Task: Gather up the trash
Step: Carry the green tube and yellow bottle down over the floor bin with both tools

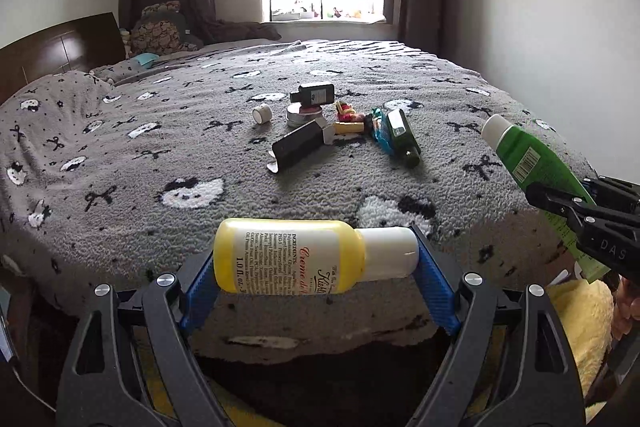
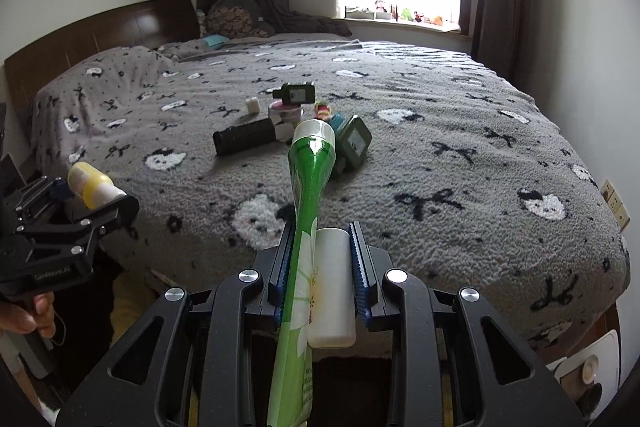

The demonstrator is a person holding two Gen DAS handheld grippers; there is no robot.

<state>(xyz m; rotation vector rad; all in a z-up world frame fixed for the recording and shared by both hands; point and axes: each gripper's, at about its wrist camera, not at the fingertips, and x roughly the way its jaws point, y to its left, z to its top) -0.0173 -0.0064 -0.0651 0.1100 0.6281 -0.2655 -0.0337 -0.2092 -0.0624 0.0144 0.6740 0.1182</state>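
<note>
Two items (image 2: pixel 332 291) between right tool (image 2: pixel 318 267) fingers.

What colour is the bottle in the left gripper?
Yellow bottle with a white cap, clearest in the left wrist view.

Fuzzy cloth bedspread (image 1: pixel 320 187); glossy plastic yellow bottle (image 1: pixel 288 255).

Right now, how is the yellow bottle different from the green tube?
The yellow bottle is short and round; the green tube is long and flat toward its tail. The yellow bottle lies crosswise alone in the left hand-held gripper; the green tube points forward in the right hand-held gripper, sharing it with a white bottle. Both have white caps and are held above the bed edge.
</note>
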